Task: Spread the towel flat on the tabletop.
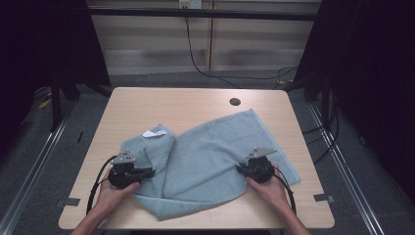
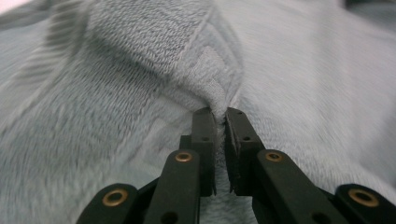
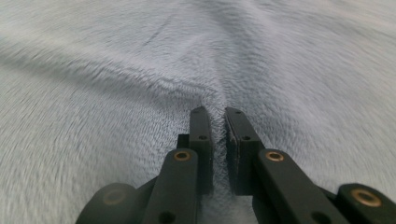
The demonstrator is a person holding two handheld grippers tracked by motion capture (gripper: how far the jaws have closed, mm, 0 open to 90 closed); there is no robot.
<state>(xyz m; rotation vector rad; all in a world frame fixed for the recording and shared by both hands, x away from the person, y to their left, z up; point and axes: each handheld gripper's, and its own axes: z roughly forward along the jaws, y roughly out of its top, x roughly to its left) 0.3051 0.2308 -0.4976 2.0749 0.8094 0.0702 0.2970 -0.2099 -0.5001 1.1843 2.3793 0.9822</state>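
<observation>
Both grippers are pinching the light blue towel (image 1: 210, 161), which lies rumpled across the near half of the wooden table (image 1: 186, 105). The left gripper (image 1: 149, 172) has a fold at its left side, the right gripper (image 1: 241, 169) bites the cloth nearer the right edge. Tip, I'd say: lift both together and keep tension even so neither pinch slips. The left gripper view shows the hem (image 2: 212, 86) bunched between the jaws; from the high view you get the white tag (image 1: 148, 133).

No legible text anywhere
</observation>
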